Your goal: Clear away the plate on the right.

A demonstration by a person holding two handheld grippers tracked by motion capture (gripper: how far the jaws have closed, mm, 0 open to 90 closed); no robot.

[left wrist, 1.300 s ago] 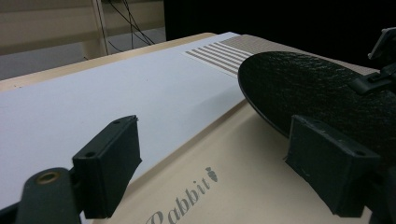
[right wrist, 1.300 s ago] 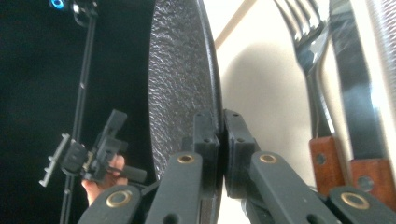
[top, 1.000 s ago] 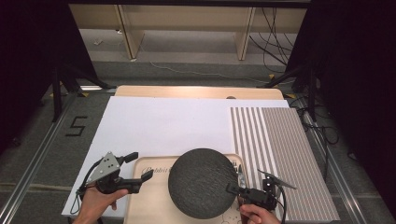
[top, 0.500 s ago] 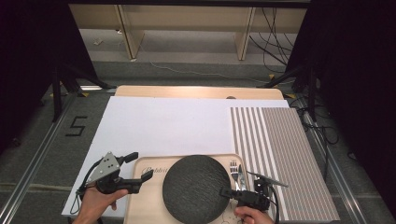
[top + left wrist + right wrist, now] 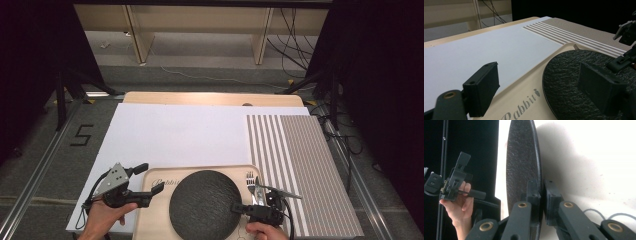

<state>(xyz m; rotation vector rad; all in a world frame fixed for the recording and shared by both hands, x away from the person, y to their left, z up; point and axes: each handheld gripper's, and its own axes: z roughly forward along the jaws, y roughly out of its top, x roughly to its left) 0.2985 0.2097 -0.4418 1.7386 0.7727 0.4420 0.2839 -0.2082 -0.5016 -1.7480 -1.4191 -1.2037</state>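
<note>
Right gripper [image 5: 235, 207] clamped on near-right rim of black plate [image 5: 205, 205], flat on wooden tray [image 5: 155, 220]. Left gripper [image 5: 152, 177], jaws apart, at tray's left edge.

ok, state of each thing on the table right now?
black plate: on the tray, rim clamped by the right claw
right claw: shut on the plate's rim
left claw: open, holding nothing
wooden tray: flat on the table
fork: lying on the tray beside the plate
</note>
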